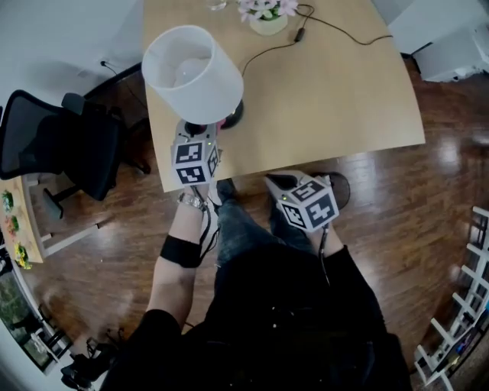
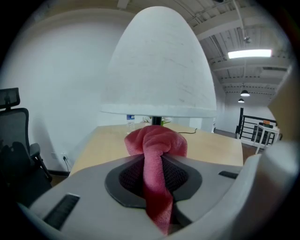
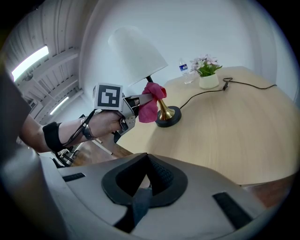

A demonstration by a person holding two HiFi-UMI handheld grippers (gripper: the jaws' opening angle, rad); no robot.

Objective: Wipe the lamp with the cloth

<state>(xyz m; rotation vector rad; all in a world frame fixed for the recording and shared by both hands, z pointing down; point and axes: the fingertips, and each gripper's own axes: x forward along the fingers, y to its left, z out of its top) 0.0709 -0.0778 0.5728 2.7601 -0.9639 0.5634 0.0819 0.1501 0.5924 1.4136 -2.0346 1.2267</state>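
Observation:
The lamp has a white shade (image 1: pixel 191 72) and a dark round base (image 3: pixel 168 117) with a gold stem (image 3: pixel 163 110); it stands near the table's front left corner. My left gripper (image 2: pixel 157 157) is shut on a pink cloth (image 2: pixel 157 140), whose bunched end sticks out past the jaws just under the shade (image 2: pixel 159 65). In the right gripper view the left gripper (image 3: pixel 140 101) holds the cloth (image 3: pixel 152 105) against the stem. My right gripper (image 3: pixel 149 180) hangs shut and holds nothing, off the table's front edge (image 1: pixel 279 182).
A wooden table (image 1: pixel 328 99) carries a potted plant (image 1: pixel 267 15), a water bottle (image 3: pixel 183 68) and a black cable (image 1: pixel 321 34). A black office chair (image 1: pixel 61 145) stands left of it. White shelving (image 1: pixel 466 305) is at the far right, on dark wood floor.

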